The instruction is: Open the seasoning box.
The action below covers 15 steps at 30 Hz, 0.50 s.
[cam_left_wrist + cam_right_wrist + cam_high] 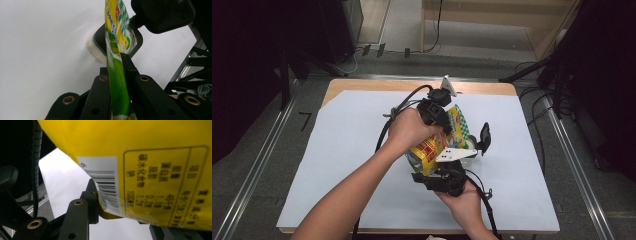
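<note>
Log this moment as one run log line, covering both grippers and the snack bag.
left gripper: shut on snack bag edge | right gripper: around bag's lower corner, grip unclear | clear jar: below bag

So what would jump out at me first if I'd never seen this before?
The bright yellow-and-green printed plastic packet, held up in the middle of the white-covered table. The left gripper pinches its thin edge, while the right gripper meets its barcoded corner from below.

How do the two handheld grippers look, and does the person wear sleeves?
Both the left gripper and the right gripper are black, with flat jaw arms joined by brass-coloured rivets. Each carries a grey three-cornered plate and trails a black cable. The forearms are bare: no sleeves, no gloves.
</note>
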Each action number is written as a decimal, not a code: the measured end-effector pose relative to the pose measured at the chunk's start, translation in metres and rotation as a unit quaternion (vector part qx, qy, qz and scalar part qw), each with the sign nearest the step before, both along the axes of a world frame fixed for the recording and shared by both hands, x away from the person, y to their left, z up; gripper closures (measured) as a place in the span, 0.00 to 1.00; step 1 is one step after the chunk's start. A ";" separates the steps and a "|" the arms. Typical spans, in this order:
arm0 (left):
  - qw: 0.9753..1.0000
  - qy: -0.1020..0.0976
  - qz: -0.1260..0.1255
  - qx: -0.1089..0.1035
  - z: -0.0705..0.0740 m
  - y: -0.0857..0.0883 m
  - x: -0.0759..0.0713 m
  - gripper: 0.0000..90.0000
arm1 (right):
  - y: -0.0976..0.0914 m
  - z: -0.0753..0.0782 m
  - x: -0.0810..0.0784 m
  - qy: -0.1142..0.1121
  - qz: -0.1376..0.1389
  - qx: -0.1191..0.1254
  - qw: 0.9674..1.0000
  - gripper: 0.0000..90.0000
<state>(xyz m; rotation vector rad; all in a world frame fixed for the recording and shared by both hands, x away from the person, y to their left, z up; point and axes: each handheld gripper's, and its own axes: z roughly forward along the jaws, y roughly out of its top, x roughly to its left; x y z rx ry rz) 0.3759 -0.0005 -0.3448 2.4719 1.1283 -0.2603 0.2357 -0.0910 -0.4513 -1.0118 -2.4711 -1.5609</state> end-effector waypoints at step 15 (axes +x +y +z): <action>1.000 0.004 0.001 0.011 0.006 -0.009 0.005 0.99 | 0.000 0.002 0.004 0.007 -0.011 0.022 1.000 0.69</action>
